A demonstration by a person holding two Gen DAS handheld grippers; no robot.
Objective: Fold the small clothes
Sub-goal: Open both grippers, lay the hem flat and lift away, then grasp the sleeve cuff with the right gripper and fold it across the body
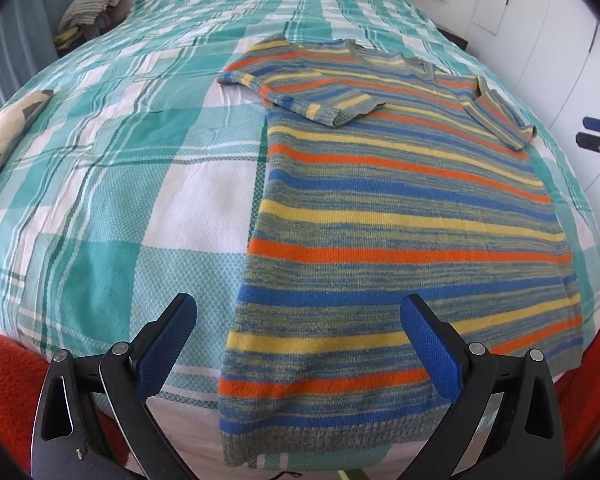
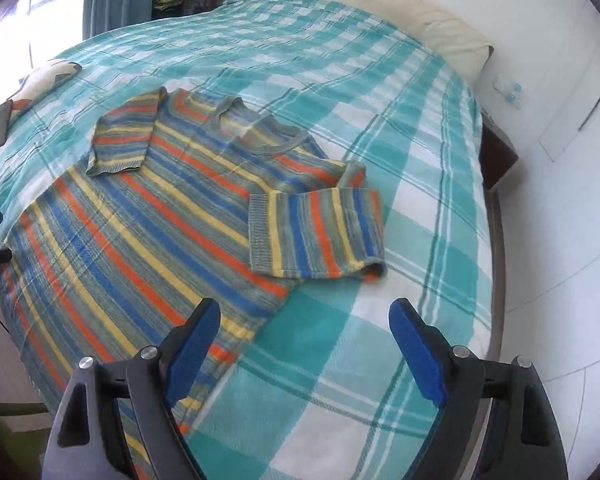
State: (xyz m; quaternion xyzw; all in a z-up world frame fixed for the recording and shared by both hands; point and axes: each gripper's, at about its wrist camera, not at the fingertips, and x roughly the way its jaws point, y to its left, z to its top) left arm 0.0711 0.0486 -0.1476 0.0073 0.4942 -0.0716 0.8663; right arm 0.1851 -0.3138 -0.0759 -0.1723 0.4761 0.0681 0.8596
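Above the bed's point(image 1: 100, 208) near edge we hold both grippers, left gripper point(image 1: 298, 320) and right gripper point(image 2: 305, 322), spread and empty over the striped sweater point(image 1: 400, 232), its sleeves folded inward.

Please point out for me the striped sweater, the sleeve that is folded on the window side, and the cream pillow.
striped sweater point(image 1: 400, 216), left wrist view, middle of its body.
folded sleeve point(image 2: 122, 140), right wrist view, middle of the sleeve.
cream pillow point(image 2: 440, 20), right wrist view, its top face.
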